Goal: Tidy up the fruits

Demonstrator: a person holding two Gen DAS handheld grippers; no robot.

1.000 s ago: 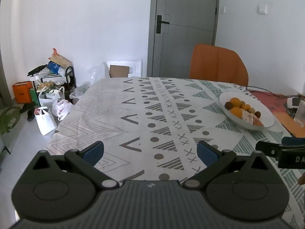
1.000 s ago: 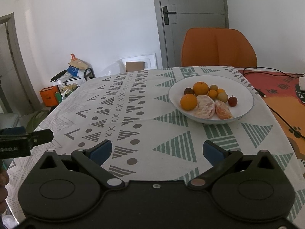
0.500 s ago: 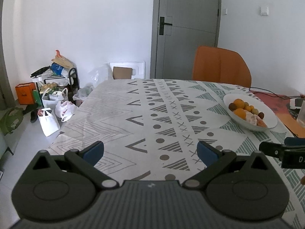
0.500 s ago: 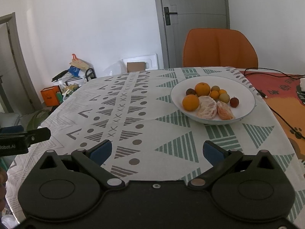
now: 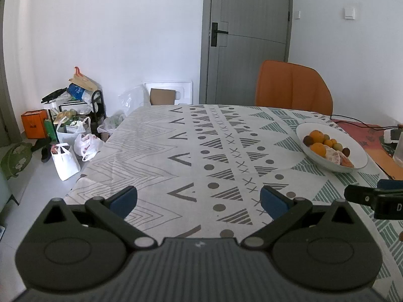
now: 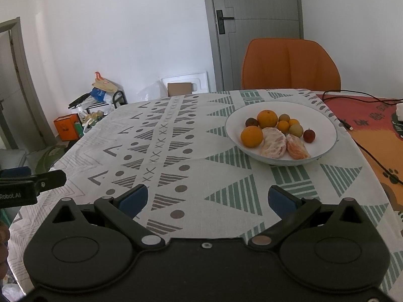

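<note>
Left claw (image 5: 199,197) spread, empty, over table (image 5: 156,156). Right claw (image 6: 207,198) spread, empty. Bowl (image 6: 325,125) with fruit (image 6: 268,118) ahead-right of right claw; far right of left claw. Only left view shows floor bags (image 5: 64,163); only right view shows red fruit (image 6: 309,135) clearly.

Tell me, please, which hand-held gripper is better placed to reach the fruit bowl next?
Probably the right hand-held gripper: open and empty, with the bowl just ahead. From the left hand-held gripper, the bowl lies far off to the right.
</note>
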